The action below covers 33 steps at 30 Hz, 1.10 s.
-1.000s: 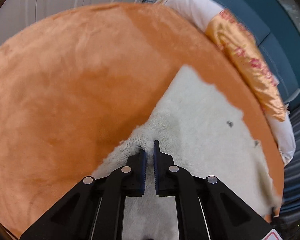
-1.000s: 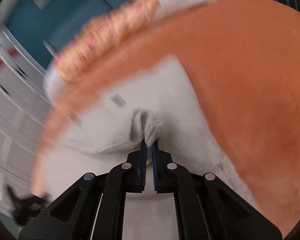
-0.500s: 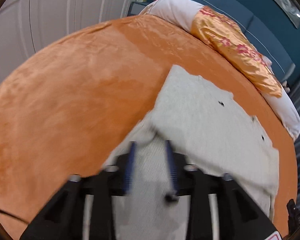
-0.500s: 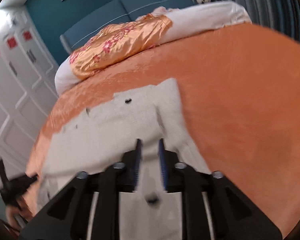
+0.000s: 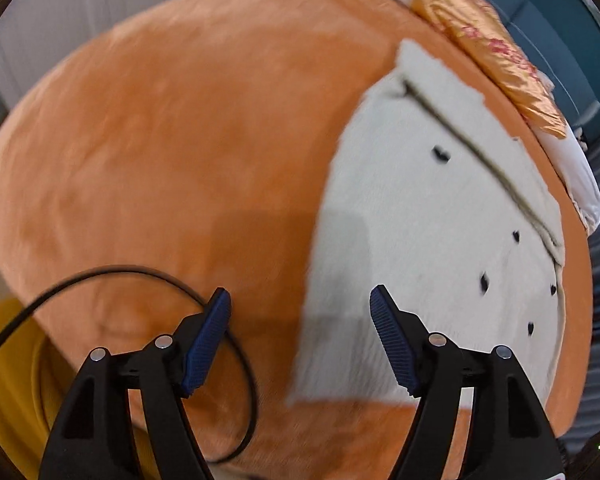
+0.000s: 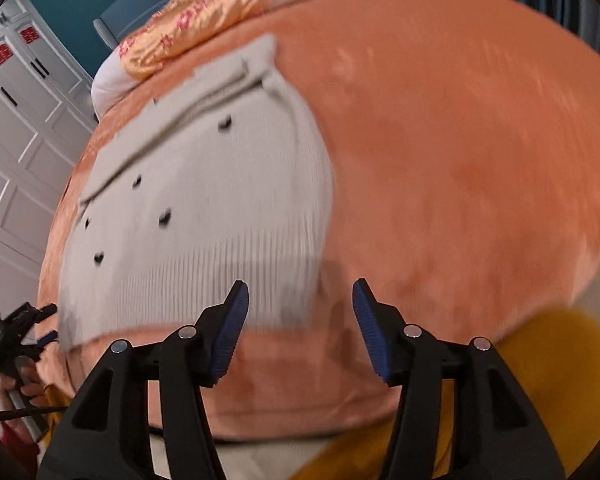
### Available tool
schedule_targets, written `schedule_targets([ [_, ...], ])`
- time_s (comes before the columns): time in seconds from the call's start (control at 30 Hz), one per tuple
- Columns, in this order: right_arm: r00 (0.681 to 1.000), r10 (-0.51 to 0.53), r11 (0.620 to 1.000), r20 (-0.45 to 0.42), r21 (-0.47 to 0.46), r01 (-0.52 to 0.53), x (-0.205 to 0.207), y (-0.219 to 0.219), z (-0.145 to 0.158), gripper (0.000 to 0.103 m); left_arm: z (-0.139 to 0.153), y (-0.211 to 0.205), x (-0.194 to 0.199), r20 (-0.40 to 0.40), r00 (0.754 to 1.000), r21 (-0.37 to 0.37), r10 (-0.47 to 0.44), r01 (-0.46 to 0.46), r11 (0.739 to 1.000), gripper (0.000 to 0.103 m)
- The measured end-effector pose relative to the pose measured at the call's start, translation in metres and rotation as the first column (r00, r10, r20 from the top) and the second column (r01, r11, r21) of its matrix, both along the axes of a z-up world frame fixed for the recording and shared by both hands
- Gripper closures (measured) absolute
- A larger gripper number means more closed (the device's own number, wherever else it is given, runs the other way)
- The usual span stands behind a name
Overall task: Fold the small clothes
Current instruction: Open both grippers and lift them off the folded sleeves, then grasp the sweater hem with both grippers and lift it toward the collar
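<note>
Both grippers were seen above the near edge of a bed covered by an orange blanket [image 5: 188, 152], each pointed steeply downward. The left gripper [image 5: 300, 336] was caught with its jaws spreading wider; nothing was clamped between the ribbed blue pads [image 5: 204, 344], and only blanket and the near left corner of the garment were seen through the gap, below and apart from the fingers. A black cable [image 5: 236, 344] was looped across the blanket behind the left finger. The right gripper [image 6: 298, 328] was likewise found opening, its pads [image 6: 230, 332] parted and bare, with nothing gripped; the near right corner of the garment and bare blanket were seen between them, not touched. The small garment [image 5: 420, 248], a pale cream knit with small dark heart-shaped marks [image 5: 441, 153] and a ribbed hem, was laid flat on the blanket, released by both tools. A folded-over band was noted along its far edge, toward the pillows. In the right wrist view the same garment [image 6: 204, 208] was seen left of centre, its ribbing blurred by motion. An orange satin pillow [image 6: 204, 24] was noted at the head of the bed. At the left edge of that view the left gripper, held in a hand [image 6: 20, 384], was partly seen.
</note>
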State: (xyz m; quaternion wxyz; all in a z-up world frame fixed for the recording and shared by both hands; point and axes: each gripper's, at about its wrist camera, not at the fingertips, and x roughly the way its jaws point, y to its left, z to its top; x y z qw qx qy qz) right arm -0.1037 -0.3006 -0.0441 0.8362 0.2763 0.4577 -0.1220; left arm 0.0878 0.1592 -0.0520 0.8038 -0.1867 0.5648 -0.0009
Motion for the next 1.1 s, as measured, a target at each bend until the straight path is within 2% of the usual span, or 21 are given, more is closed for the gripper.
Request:
schedule_targets([
  [0.13,1.000,0.001,0.998,-0.008,0.060,-0.001,0.002,0.004,-0.010,0.041,0.001,-0.001,-0.014,0.015,1.000,-0.018,-0.010,0.010,1.000,0.033],
  [0.23,1.000,-0.022,0.994,-0.002,0.107,0.022,0.012,0.002,-0.015,0.041,-0.003,-0.008,-0.013,-0.001,1.000,-0.064,-0.022,0.021,0.998,0.033],
  [0.37,0.997,-0.076,0.981,0.021,0.178,0.071,0.014,-0.002,-0.021,0.039,-0.006,-0.017,-0.012,0.010,0.999,-0.058,-0.039,0.039,0.998,0.033],
  [0.57,0.997,-0.065,0.984,0.043,0.167,0.057,0.019,0.007,-0.019,0.040,-0.004,-0.031,-0.006,-0.001,0.995,-0.063,-0.103,0.103,0.993,0.033],
  [0.6,0.997,-0.061,0.985,0.046,0.161,0.053,0.020,0.009,-0.018,0.046,-0.004,-0.032,-0.005,-0.004,0.994,-0.058,-0.111,0.111,0.992,0.035],
  [0.67,0.997,-0.060,0.986,0.045,0.158,0.052,0.022,0.012,-0.018,0.058,-0.003,-0.033,-0.002,0.004,0.993,-0.055,-0.120,0.120,0.991,0.050],
  [0.73,0.997,-0.055,0.986,0.060,0.159,0.045,0.024,0.015,-0.012,0.086,-0.001,-0.032,0.001,-0.009,0.992,-0.059,-0.127,0.126,0.990,0.081],
  [0.8,0.995,-0.051,0.988,0.083,0.147,0.039,0.024,0.016,-0.004,0.097,0.003,-0.029,0.002,-0.007,0.991,-0.077,-0.130,0.129,0.989,0.096],
  [0.97,0.985,-0.029,0.998,0.168,0.068,0.018,0.013,0.020,0.036,0.100,0.034,-0.021,-0.011,0.069,0.989,-0.109,-0.133,0.140,0.984,0.097],
  [1.1,0.982,-0.005,0.999,0.187,0.045,-0.003,-0.005,0.016,0.055,0.100,0.059,-0.015,-0.030,0.109,0.981,-0.128,-0.162,0.175,0.976,0.098],
])
